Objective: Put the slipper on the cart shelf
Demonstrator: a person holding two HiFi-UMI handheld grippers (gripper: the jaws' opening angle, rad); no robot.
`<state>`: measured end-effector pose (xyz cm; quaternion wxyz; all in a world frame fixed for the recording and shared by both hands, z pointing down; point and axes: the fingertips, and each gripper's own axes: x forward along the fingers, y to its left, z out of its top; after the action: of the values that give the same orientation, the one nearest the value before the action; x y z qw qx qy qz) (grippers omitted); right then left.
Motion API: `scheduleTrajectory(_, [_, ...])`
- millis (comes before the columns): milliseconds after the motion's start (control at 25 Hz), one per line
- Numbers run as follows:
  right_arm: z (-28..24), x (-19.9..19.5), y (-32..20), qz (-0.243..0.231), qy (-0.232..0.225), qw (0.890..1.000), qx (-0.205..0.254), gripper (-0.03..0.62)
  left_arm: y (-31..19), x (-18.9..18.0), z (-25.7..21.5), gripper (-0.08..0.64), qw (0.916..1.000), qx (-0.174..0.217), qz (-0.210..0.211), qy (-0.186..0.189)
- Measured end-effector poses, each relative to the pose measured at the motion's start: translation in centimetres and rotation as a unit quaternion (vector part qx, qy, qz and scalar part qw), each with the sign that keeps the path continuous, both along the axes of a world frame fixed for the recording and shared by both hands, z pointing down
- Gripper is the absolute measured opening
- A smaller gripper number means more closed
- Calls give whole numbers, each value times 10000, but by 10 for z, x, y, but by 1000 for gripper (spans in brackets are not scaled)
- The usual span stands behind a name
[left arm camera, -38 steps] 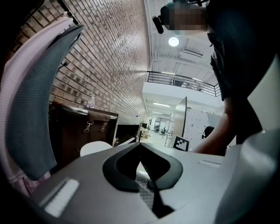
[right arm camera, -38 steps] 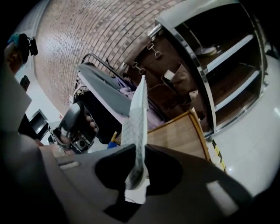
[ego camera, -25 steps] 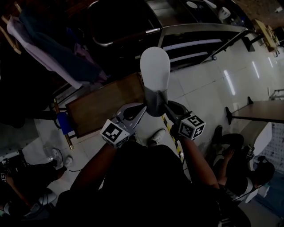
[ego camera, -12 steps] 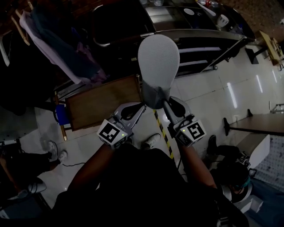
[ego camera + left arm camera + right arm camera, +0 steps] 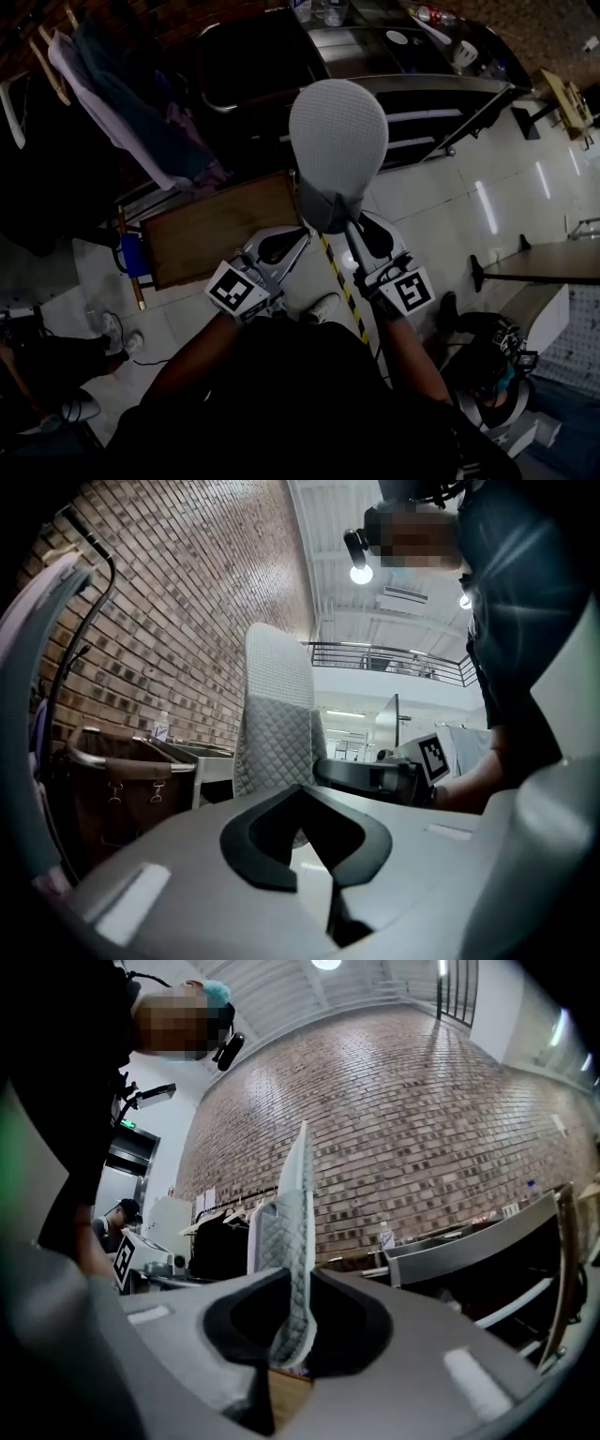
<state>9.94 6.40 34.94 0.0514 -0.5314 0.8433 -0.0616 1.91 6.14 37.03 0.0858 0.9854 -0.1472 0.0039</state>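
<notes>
Right gripper view: R tool (image 5: pixel 284 1333) pinches slipper (image 5: pixel 292 1232) edge, upright; L tool (image 5: pixel 311 844) closed, empty.

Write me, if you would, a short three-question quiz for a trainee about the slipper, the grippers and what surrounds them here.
1. Fill in: the right gripper is shut on the ____.
2. True or false: the grey quilted fabric slipper already rests on the grey metal cart.
3. Multiple choice: in the head view, what shows low and to the left of the slipper? A a brown wooden board; B a red bucket; C a green ball.

Key: 1 slipper; 2 false, it is held upright in the air, short of the cart; 3 A.
</notes>
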Motion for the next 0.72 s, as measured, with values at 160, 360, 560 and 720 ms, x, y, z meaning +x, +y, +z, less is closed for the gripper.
scheduleTrajectory(160, [-2, 2, -1, 102, 71, 9999, 15, 61, 1, 1, -5, 0, 9995, 266, 63, -145])
scheduleTrajectory(360, [2, 5, 1, 166, 29, 9998, -63, 61, 2, 0, -8, 2, 9997, 200, 126, 47])
scheduleTrajectory(560, [5, 7, 2, 200, 31, 9998, -94, 61, 3, 1, -8, 2, 9996, 209, 160, 58])
scheduleTrajectory(720, [9, 10, 3, 246, 14, 9996, -137, 61, 5, 4, -4, 2, 9995, 223, 225, 20])
